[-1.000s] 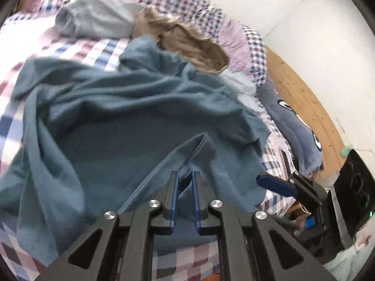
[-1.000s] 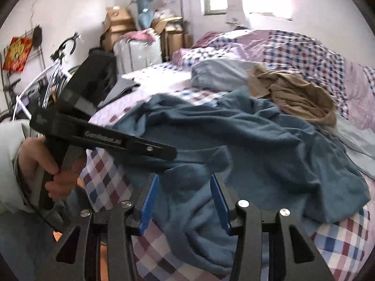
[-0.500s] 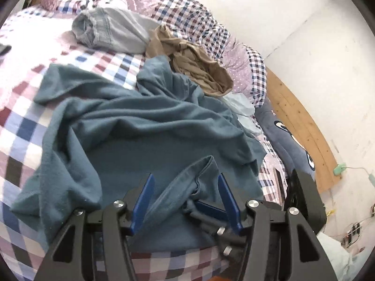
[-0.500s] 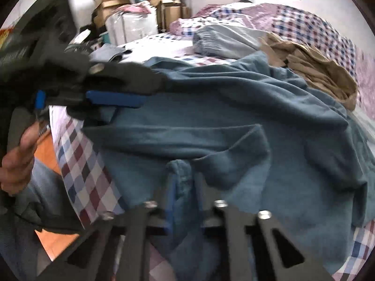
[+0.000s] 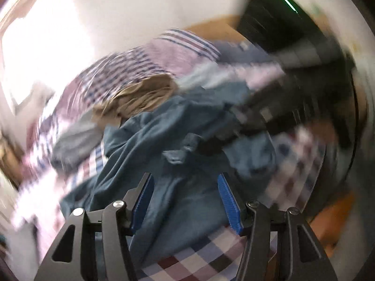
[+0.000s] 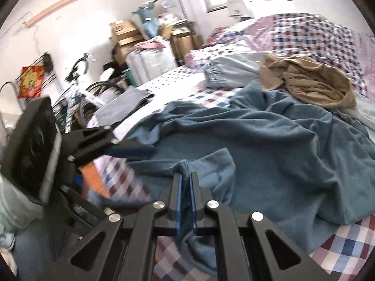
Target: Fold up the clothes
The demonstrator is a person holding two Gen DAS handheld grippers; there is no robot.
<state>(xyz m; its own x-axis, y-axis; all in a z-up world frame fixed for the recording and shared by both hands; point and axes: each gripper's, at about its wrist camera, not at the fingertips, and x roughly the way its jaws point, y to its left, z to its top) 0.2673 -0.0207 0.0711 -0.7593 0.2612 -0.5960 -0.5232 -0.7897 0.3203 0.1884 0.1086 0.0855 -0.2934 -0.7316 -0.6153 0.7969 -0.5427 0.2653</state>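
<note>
One blue garment (image 6: 269, 149) sprawls crumpled on the checked bed (image 6: 346, 245), just before the tan clothes (image 6: 311, 79). The right gripper (image 6: 185, 196) clamps its near edge; the left gripper (image 5: 185, 201) gapes empty above it. Best: grab a matching edge, then pull taut.

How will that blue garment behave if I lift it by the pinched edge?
Likely floppy: the blue garment lies in soft wrinkles and folds across the bed. It would probably drape and trail from the right gripper, shut on one fold. Its spread-out bulk suggests some drag; the open left gripper could support it.
</note>
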